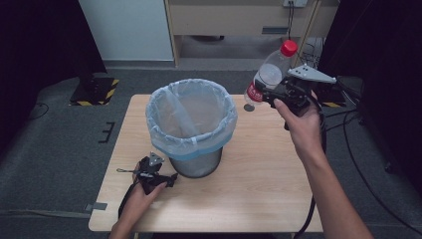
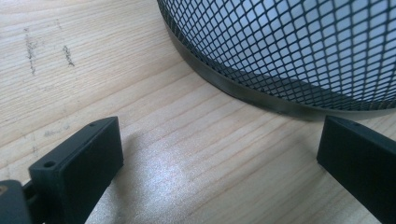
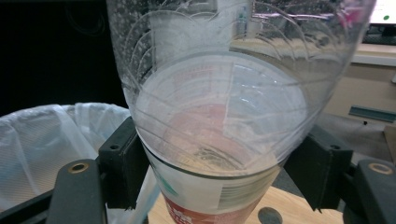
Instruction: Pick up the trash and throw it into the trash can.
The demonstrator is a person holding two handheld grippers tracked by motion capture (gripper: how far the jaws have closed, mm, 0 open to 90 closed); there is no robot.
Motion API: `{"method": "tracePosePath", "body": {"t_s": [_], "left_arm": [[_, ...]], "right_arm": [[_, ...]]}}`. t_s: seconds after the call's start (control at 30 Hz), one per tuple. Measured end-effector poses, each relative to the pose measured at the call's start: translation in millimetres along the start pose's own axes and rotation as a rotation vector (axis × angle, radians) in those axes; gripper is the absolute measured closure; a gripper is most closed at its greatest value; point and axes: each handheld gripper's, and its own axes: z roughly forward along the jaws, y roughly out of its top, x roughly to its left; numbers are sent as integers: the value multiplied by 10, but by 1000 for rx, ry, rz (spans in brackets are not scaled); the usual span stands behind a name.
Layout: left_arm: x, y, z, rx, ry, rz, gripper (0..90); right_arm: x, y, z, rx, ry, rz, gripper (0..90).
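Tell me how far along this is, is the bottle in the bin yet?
Not yet. Done: the right gripper has the plastic bottle clamped and lifted off the table. In hand: it is held tilted beside the lined mesh bin, not over its opening. The left gripper rests open near the bin's base. Left, probably: carry the bottle over the rim and release.

One bottle (image 1: pixel 268 74), one bin (image 1: pixel 191 127) (lined), two tools.

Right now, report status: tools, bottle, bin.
Right tool shut on bottle, held in the air right of bin. Left tool open, low on table by bin base. Bin mouth open, nothing in the way.
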Motion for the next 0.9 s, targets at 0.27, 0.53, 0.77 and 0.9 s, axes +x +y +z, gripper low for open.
{"method": "tracePosePath", "body": {"t_s": [0.27,0.53,0.77,0.9], "left_arm": [[1,0,0,0,0,1,0],[1,0,0,1,0,1,0],[1,0,0,0,0,1,0],[1,0,0,0,0,1,0]], "right_arm": [[114,112,44,-22,33,-3,282],[203,142,55,-39,55,-1,282],[271,174,77,-46,72,-2,282],[302,183,97,-47,78,2,282]]}}
